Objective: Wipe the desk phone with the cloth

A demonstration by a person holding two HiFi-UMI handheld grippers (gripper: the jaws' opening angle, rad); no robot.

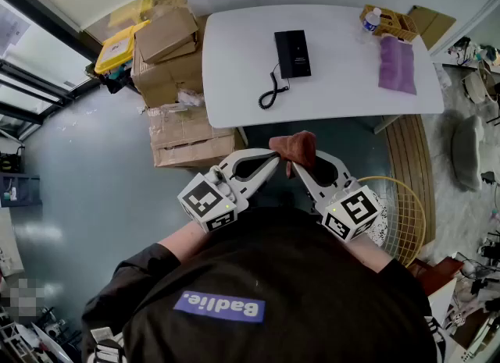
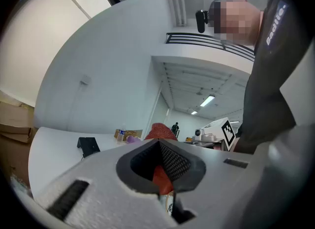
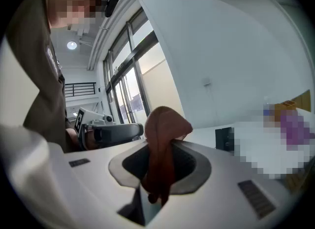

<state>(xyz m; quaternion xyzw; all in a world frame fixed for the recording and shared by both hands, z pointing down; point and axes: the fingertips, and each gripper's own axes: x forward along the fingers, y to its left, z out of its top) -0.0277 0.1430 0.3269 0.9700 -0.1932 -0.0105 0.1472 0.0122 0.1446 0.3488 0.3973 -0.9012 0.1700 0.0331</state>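
Observation:
The black desk phone (image 1: 292, 53) lies on the white table (image 1: 234, 65), its coiled cord (image 1: 269, 90) trailing toward the near edge. A reddish-brown cloth (image 1: 295, 147) hangs in the air in front of the person's chest, well short of the table. My right gripper (image 1: 298, 165) is shut on it; in the right gripper view the cloth (image 3: 162, 139) stands bunched up out of the closed jaws. My left gripper (image 1: 274, 158) meets the cloth from the left, jaws shut, with red cloth (image 2: 160, 178) showing between them. The phone (image 2: 88, 146) looks small and far off.
A purple cloth (image 1: 397, 63) and a wooden box (image 1: 388, 21) with a bottle (image 1: 372, 19) sit at the table's right end. Cardboard boxes (image 1: 168, 53) are stacked left of the table. A round yellow wire basket (image 1: 406, 201) stands on the floor at my right.

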